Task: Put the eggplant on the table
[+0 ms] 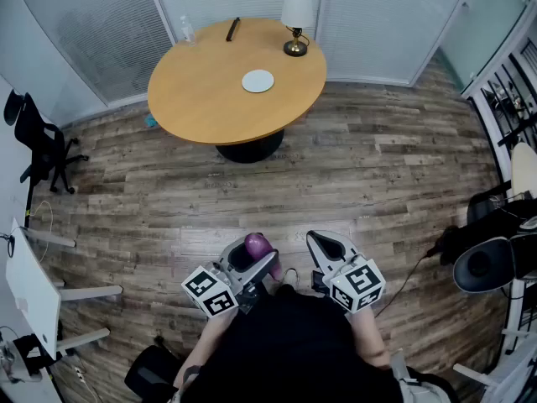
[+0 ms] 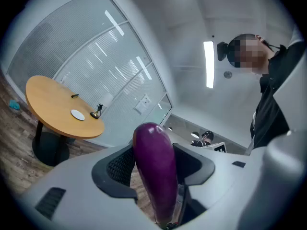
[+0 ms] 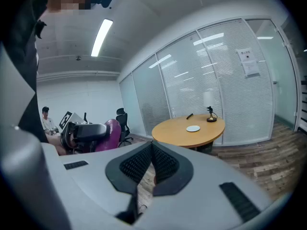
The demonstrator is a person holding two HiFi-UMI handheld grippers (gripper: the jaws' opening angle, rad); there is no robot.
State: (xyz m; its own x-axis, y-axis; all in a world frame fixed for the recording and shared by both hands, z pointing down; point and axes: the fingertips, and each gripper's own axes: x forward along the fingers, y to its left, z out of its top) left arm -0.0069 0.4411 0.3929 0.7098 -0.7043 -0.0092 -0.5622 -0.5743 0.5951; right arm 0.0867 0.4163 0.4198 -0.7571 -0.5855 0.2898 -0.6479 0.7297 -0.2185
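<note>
- Currently, the left gripper (image 1: 252, 257) fingers (image 2: 117, 169) stand wide, clamped on the purple eggplant (image 2: 154, 166), over the wooden floor (image 1: 377, 166).
- Right gripper (image 3: 152, 164) fingers (image 3: 136, 164) are closed together, empty.
- Round worktop (image 1: 210, 99) stands well apart, carrying a white plate (image 1: 258, 81) and a lamp (image 1: 295, 23).

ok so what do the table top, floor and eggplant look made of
Table top: wood or laminate, smooth, even honey colour. Floor: wood-look planks, grain and seams visible. Eggplant: glossy purple skin with highlights; real or plastic, cannot tell.
</note>
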